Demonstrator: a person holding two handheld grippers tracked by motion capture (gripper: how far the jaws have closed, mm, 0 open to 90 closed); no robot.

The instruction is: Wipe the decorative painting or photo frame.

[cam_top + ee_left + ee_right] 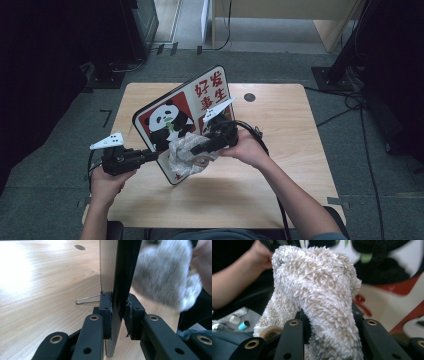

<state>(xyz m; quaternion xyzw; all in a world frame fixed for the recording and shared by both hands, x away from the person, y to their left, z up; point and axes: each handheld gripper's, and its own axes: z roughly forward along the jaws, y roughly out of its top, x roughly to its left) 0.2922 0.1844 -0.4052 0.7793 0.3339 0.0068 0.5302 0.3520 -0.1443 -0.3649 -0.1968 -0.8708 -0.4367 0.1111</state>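
Above the table [280, 150], both hands hold grippers tilted toward the panda board [172, 112].

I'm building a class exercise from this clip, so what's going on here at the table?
A person is wiping a panda picture board with a fluffy cloth. The left tool clamps the board's edge and holds it up on edge above the wooden table. The right tool is shut on the cloth, which sits against the board's printed face, low on it.
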